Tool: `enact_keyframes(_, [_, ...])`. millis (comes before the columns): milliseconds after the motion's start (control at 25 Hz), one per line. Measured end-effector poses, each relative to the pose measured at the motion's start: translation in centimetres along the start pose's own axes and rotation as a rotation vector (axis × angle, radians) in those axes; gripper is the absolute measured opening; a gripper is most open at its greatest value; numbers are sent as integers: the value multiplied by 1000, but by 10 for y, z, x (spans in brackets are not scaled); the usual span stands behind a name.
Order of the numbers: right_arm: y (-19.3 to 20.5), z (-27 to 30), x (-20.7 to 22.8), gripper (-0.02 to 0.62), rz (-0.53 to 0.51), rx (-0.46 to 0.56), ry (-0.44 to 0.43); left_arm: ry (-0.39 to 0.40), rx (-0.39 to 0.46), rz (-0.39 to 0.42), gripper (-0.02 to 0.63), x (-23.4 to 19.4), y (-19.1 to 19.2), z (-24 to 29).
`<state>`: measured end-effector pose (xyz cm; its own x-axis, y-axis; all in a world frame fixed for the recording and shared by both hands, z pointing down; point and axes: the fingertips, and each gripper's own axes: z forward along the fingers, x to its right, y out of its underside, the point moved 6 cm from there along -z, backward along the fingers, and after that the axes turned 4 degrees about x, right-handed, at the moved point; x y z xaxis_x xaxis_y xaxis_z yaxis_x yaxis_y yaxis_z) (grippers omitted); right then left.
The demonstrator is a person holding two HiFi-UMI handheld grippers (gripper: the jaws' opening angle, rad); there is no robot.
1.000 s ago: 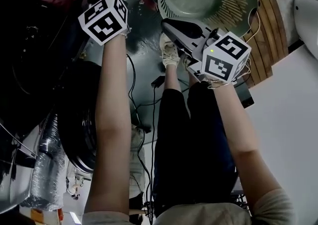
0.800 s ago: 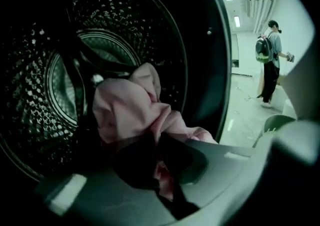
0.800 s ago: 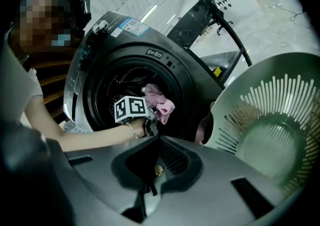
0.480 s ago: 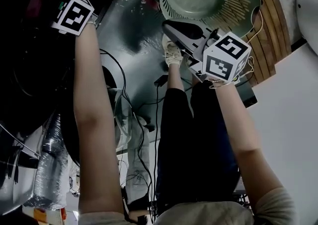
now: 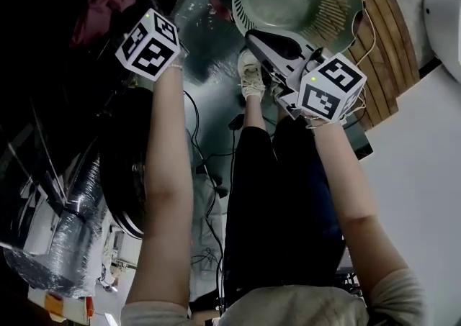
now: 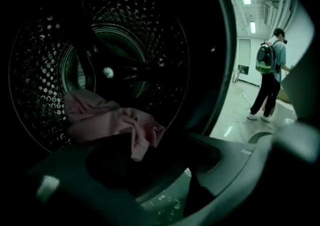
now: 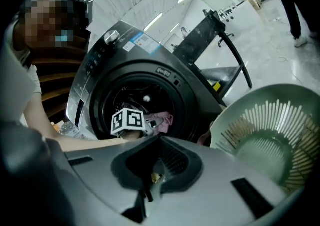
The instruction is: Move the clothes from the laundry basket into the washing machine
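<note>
Between the jaws of the left gripper (image 6: 167, 190), which stand spread and have just been opening, nothing is pinched. Just beyond them a pink garment (image 6: 107, 117) lies crumpled on the lower wall of the washing machine's perforated drum (image 6: 35, 70), near its front rim, with one fold drooping toward the door opening. Right gripper (image 7: 152, 180): jaws pressed together with nothing held, raised outside the machine and aimed toward its round opening. Seen from the right gripper view, the left gripper's marker cube (image 7: 127, 119) sits at the mouth of the dark-grey washing machine (image 7: 95, 65), with the pink garment visible just behind the cube. A pale green slatted laundry basket (image 7: 270, 135) stands just beside the machine, at the right of that view, close under the right gripper. Far background of the left gripper view: a person (image 6: 270, 70) wearing a backpack stands on a glossy floor (image 6: 235, 105), well apart from the machine.
</note>
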<state>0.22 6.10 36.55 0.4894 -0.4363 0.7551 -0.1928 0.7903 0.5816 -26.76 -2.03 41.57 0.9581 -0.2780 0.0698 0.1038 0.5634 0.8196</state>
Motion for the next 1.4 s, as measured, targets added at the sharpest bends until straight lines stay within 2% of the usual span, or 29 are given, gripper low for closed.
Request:
enact_keyframes(240, [-49,-34,-47,11,-65,-7,10,241,-49,-85,274,55,-22,-91])
enact_keyframes(320, [-67,-48,-61,11,-75,2,24,330,-40,-71,167,81,-41,-121])
enact_keyframes(400, [-85,-62,-76,9,-82,8,50,454,-16,-53,89,104,-68,-152])
enact_keyframes(480, [-101,-77,-98,9,-82,8,72,581,-5,-28,64,116,-94,-188])
enact_keyframes(560, [-116,-96,-125,10,-117,11,89,664,4,-3,15,118,-119,-226])
enact_keyframes(600, [-125,-105,-137,9,-153,18,104,691,14,3,11,118,-133,-243])
enact_keyframes(760, [-158,-148,-184,9,-295,64,176,758,48,11,11,118,-181,-310])
enact_keyframes(920, [-184,-181,-222,9,-296,139,195,792,58,-4,11,116,-213,-356])
enact_keyframes(1080, [-206,-190,-259,9,-318,201,177,799,98,-57,11,115,-245,-380])
enact_keyframes(1200, [-214,-193,-289,9,-361,209,146,852,148,-73,11,117,-260,-400])
enact_keyframes(1280, [-218,-195,-307,9,-390,220,127,883,170,-58,11,118,-268,-411])
enact_keyframes(1400, [-223,-203,-323,9,-463,235,112,883,217,-8,11,121,-277,-421])
